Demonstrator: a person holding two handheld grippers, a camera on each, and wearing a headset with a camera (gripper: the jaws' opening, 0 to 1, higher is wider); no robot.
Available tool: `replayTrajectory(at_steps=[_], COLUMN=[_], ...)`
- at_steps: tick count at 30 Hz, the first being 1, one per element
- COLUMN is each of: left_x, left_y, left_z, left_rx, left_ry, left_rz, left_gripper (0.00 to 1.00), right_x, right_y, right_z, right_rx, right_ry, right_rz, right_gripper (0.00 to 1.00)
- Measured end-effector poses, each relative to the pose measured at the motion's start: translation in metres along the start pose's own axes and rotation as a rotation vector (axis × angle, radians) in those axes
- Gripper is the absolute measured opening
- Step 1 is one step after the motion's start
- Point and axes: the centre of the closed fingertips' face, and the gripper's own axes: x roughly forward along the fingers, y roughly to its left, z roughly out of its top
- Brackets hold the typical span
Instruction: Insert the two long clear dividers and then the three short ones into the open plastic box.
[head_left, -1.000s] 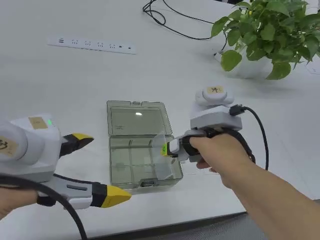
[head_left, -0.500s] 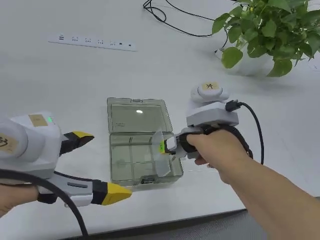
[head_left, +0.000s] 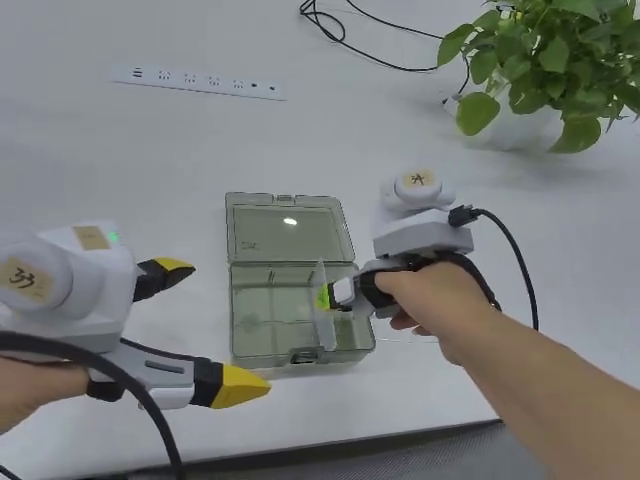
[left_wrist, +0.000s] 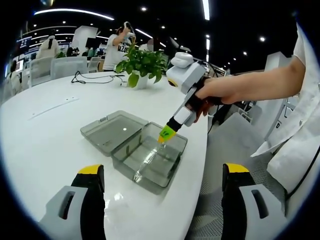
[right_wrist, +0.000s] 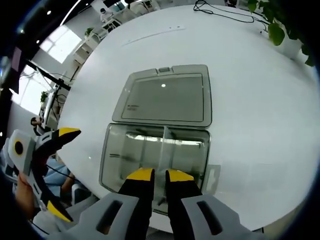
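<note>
The open clear plastic box (head_left: 262, 335) lies on the white table, its lid (head_left: 288, 227) folded back flat. My right gripper (head_left: 326, 297) is over the box's right half, shut on a short clear divider (head_left: 322, 318) that stands upright inside the box. In the right gripper view the jaws (right_wrist: 160, 175) pinch the divider (right_wrist: 164, 147) over the box (right_wrist: 120, 150), and a long clear divider (right_wrist: 150, 139) runs across the box. My left gripper (head_left: 205, 325) hovers open at the box's left, holding nothing. The left gripper view looks between its jaws (left_wrist: 162, 170) at the box (left_wrist: 125, 150).
A small clear piece (right_wrist: 212, 177) lies on the table by the box's right side. A white power strip (head_left: 200, 82) lies far back, black cables (head_left: 380, 40) and a potted plant (head_left: 545, 60) at the back right. The table's front edge runs just below the box.
The right gripper has brought the divider from a tilt to upright and lower in the box. The left gripper has stayed open in place; the camera has shifted a little.
</note>
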Motion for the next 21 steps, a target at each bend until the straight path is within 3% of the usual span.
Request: replayTrajectory(at_steps=[11,21], left_x=[-0.002,-0.008], left_y=[-0.006,-0.009], left_z=[0.007,0.014], left_rx=[0.01,0.011], left_ry=[0.004,0.0], left_rz=[0.015,0.067], left_gripper=[1.0,1.0], right_x=[0.004,0.005], right_y=[0.0,-0.001], right_z=[-0.003,-0.004], right_rx=[-0.022,-0.012], right_ry=[-0.006,-0.024], right_rz=[0.031,0.088], right_gripper=[0.11,0.12])
